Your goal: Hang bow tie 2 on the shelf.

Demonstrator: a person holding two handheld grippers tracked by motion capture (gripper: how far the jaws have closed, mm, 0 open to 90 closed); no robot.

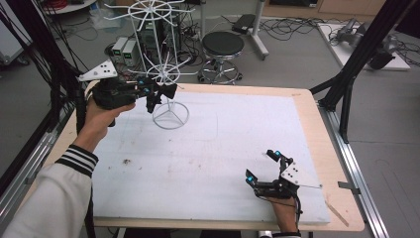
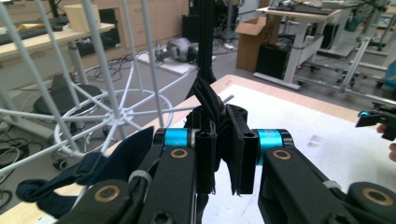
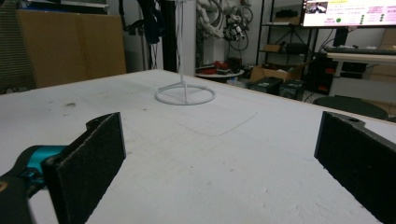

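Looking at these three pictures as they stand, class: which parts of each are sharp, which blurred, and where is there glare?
High view: even light, soft overall, white board slightly washed out. Left gripper view: left claw and its dark fabric sharp, near white wire rack soft. Right gripper view: right claw pads slightly blurred, rack's ring base clearer, monitor glaring.

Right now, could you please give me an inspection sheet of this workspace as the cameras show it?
Surface: white board on a wooden table, with small dark specks at its left.
Job's things: white wire rack standing at the far left; dark fabric item held up beside it.
Clutter: nothing seen.
Grippers: left gripper raised and shut on the fabric; right gripper open, low over the board's near right.
Cables: tangled on the floor behind the table.
Surroundings: black stool, desks, cardboard boxes, a lit monitor.
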